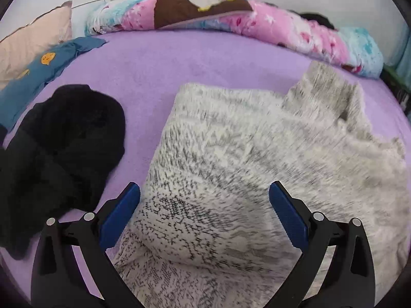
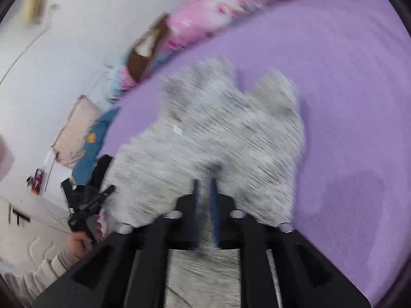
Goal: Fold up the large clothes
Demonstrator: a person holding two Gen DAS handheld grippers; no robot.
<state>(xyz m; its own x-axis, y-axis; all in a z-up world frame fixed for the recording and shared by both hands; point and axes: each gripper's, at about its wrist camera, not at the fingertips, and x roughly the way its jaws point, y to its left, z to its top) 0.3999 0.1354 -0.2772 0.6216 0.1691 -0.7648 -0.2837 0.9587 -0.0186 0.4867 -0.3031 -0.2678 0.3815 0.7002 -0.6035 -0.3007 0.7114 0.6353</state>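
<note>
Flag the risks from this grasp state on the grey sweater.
1. Only the right gripper is shut on the speckled grey knit sweater; the left gripper is open, so one-sided pulling may bunch it.
2. The black crumpled garment lies close beside it on the purple bedsheet and could snag.

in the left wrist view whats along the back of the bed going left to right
Beige square pillow → blue cloth with a yellow face print → pink and light-blue floral quilt, rolled along the far edge of the purple bed sheet, with a brown patch on top of it.
</note>
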